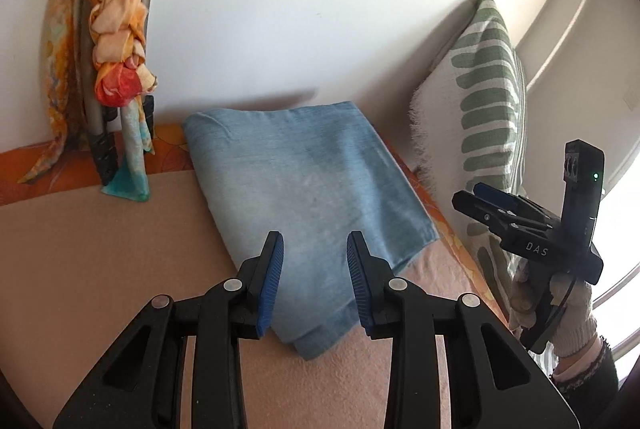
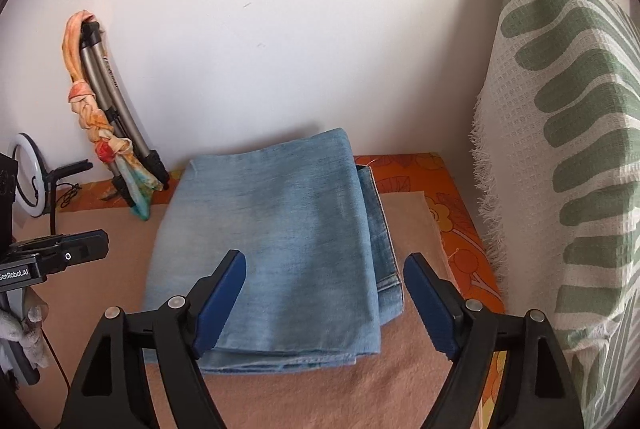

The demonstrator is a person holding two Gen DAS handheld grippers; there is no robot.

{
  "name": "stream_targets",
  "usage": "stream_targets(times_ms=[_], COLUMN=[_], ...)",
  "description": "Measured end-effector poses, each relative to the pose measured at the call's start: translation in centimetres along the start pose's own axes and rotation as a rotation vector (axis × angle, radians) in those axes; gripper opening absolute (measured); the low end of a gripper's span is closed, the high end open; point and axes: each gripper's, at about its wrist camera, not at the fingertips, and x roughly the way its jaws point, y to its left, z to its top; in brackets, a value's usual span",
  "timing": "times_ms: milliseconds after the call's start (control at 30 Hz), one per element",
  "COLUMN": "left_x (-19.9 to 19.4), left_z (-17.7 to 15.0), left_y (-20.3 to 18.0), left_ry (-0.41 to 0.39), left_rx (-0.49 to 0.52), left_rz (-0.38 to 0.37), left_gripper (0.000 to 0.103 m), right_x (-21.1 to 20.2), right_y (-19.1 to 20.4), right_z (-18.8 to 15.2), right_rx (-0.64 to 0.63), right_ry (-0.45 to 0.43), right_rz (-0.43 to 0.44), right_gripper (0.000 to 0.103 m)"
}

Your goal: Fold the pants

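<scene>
The pants (image 1: 304,169) are light-blue jeans, folded into a thick rectangle on a tan blanket (image 1: 100,249) against the white wall. My left gripper (image 1: 315,241) hovers over their near corner, its blue pads apart with nothing between them. At the right of the left wrist view a gloved hand (image 1: 572,313) holds the right gripper (image 1: 470,193). In the right wrist view the folded jeans (image 2: 272,229) lie flat with stacked edges at the right. My right gripper (image 2: 325,257) stands wide open above their near half, not touching the cloth. The left gripper (image 2: 92,245) shows at the left edge.
A green-and-white striped pillow (image 2: 568,149) leans upright close to the right of the jeans. A folded tripod (image 2: 104,85) wrapped in an orange scarf leans on the wall at the left, a ring light (image 2: 28,175) beside it. An orange floral sheet (image 2: 452,213) lies under the blanket.
</scene>
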Motion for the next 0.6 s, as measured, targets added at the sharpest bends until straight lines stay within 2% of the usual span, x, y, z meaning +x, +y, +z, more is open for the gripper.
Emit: stream_targets(times_ms=[133,200,367,500,600], left_x=[-3.1,-4.5,-8.3,-11.0,-13.0], left_z=[-1.2,-1.8,-4.3,-6.2,-7.8], left_y=[-2.6,-3.6,-5.6,-6.8,-7.8], left_ry=[-0.022,-0.033,-0.055,-0.07,-0.09], left_rx=[0.051,0.074,0.138,0.186,0.233], left_rz=[-0.008,-0.004,-0.003,-0.002,0.004], left_gripper=[0.032,0.039,0.042,0.055,0.061], right_x=[-3.0,-4.6,-8.1,-10.9,-13.0], right_y=[0.7,1.2,3.0,4.8,6.3], right_z=[-1.1,-1.8,-3.4,-5.2,-6.6], right_rx=[0.0,-0.001,-0.022,-0.035,-0.039], right_ry=[-0.02,-0.031,-0.052,-0.068,-0.085], right_rz=[-0.012,-0.019,-0.043,-0.045,-0.043], right_gripper=[0.086,0.087,0.089,0.09,0.09])
